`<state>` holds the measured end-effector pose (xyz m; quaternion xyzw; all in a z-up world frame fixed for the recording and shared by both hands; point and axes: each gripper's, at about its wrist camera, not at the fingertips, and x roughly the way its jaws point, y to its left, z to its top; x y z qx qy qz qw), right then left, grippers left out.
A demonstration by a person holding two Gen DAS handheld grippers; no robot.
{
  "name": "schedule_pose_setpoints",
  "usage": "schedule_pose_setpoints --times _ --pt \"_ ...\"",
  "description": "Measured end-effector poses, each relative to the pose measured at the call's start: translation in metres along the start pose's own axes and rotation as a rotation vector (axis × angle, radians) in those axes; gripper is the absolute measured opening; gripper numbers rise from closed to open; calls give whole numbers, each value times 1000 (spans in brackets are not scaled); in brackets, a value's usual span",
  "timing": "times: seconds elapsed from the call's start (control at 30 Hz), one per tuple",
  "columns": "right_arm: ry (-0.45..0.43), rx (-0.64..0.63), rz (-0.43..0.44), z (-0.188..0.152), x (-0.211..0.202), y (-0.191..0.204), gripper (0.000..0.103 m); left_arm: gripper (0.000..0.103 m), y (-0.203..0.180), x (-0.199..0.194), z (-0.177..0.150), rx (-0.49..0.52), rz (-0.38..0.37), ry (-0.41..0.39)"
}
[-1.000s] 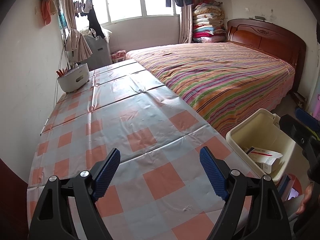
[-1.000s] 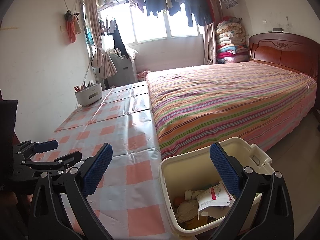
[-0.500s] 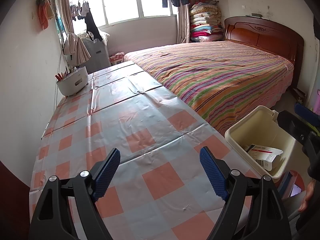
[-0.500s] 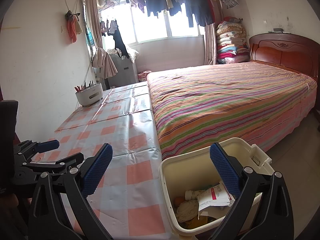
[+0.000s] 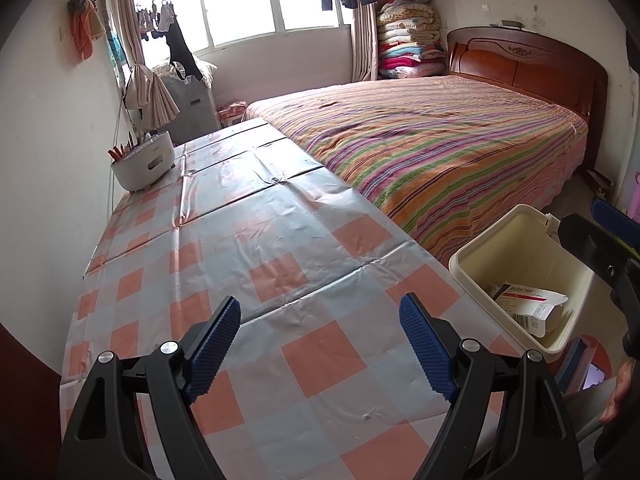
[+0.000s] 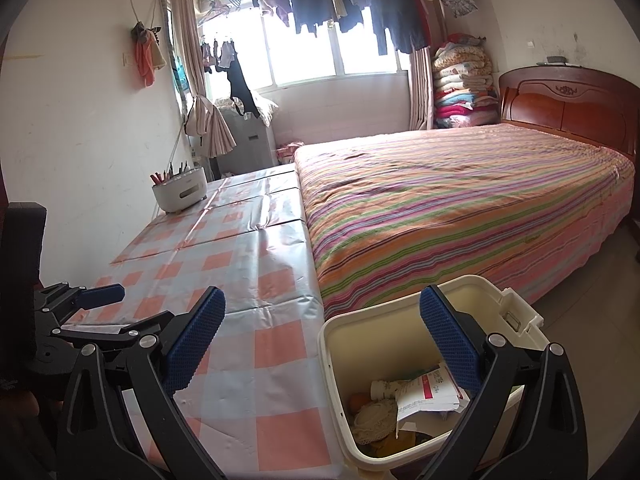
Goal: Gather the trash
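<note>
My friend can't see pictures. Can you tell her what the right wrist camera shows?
An open right gripper hangs over a cream trash bin holding a box and other scraps. The bin sits beside a table with a checked cloth. A striped bed lies behind it, and the left gripper shows at the left edge.

Not much to read here. The white carton (image 5: 532,308) in the bin (image 5: 476,276) has a red band w/ print and a barcode, too small and blurred to make out. In the right wrist view the same carton shows red and dark characters, also illegible. Nothing else carries readable text.
</note>
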<state>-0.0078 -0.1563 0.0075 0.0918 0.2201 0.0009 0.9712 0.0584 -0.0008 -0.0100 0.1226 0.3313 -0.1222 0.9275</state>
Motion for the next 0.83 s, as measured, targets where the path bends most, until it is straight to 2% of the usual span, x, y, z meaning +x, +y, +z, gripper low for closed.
schedule_pose_setpoints --times 0.3,0.5,0.83 --pt "-1 -1 1 0 0 0 96 80 1 2 -1 -13 -26 -3" --pt "-1 0 1 0 0 -1 96 80 -3 -2 -1 6 2 -43" --pt "-1 2 1 0 0 -1 96 80 -4 3 -1 6 7 -23"
